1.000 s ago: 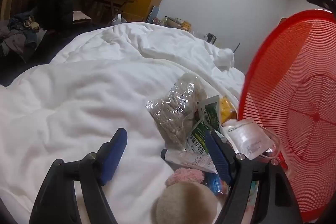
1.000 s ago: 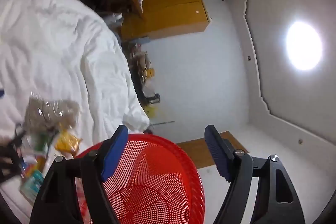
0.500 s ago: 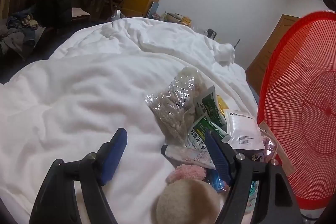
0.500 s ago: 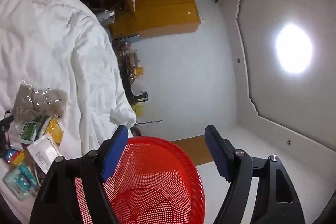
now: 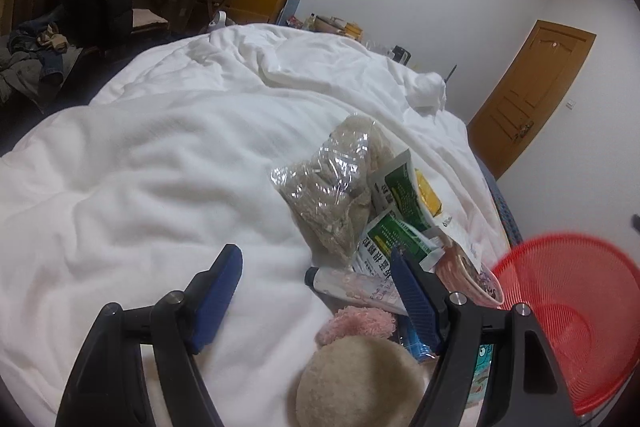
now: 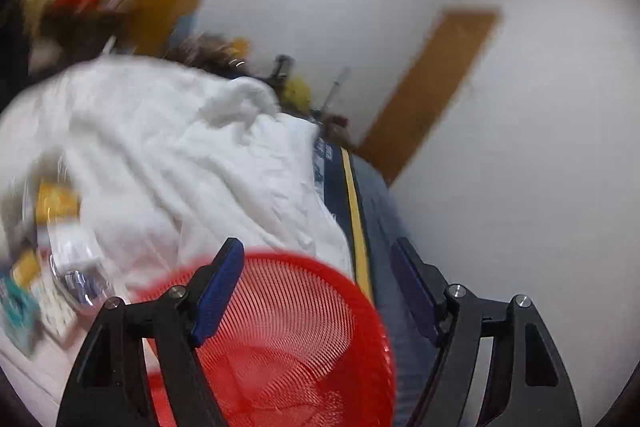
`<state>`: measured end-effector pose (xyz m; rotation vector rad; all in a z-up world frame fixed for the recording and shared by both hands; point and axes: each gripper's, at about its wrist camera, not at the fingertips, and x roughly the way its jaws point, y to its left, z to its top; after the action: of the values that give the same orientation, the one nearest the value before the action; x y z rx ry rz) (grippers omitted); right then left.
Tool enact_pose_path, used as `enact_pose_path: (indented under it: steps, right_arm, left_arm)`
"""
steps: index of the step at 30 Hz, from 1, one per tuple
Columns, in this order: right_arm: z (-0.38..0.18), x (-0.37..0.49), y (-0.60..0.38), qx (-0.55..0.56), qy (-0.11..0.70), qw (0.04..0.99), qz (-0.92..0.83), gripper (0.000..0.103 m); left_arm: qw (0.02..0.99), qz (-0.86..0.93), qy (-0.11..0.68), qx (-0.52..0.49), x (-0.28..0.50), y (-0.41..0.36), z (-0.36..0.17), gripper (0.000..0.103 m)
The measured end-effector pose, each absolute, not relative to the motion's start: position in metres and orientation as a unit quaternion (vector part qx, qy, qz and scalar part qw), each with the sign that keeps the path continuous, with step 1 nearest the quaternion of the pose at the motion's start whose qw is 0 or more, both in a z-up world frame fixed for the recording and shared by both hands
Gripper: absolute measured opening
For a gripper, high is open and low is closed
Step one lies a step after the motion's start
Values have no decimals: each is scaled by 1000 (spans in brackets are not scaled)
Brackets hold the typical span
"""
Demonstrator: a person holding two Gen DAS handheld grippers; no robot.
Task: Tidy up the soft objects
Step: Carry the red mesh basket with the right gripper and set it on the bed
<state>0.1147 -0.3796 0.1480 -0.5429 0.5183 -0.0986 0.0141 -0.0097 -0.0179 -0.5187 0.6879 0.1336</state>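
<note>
Dim indoor light; fisheye-bent edges; right wrist view heavily, perhaps motion-, blurred

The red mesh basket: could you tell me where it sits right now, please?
In the left wrist view the red mesh basket sits at the lower right, just right of the pile of packets on the white duvet.

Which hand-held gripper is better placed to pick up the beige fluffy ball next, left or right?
Left. The left hand-held gripper is open just above the beige fluffy ball; the right hand-held gripper hangs over the red basket.
</note>
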Motion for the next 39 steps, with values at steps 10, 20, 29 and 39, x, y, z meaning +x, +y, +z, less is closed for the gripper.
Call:
enact_pose_path:
  steps: [10, 20, 29, 39]
  right_arm:
    - [244, 59, -322, -341, 136, 926, -91, 74]
    - [278, 22, -296, -280, 27, 959, -29, 85]
    - [118, 102, -489, -21, 290, 956, -45, 87]
    - [105, 30, -428, -49, 326, 942, 65, 87]
  left_arm:
    - [903, 62, 344, -252, 17, -8, -24, 79]
    - [904, 58, 341, -249, 16, -9, -24, 79]
    - [907, 38, 347, -234, 20, -20, -22, 79]
    - [920, 4, 352, -175, 5, -44, 1, 79]
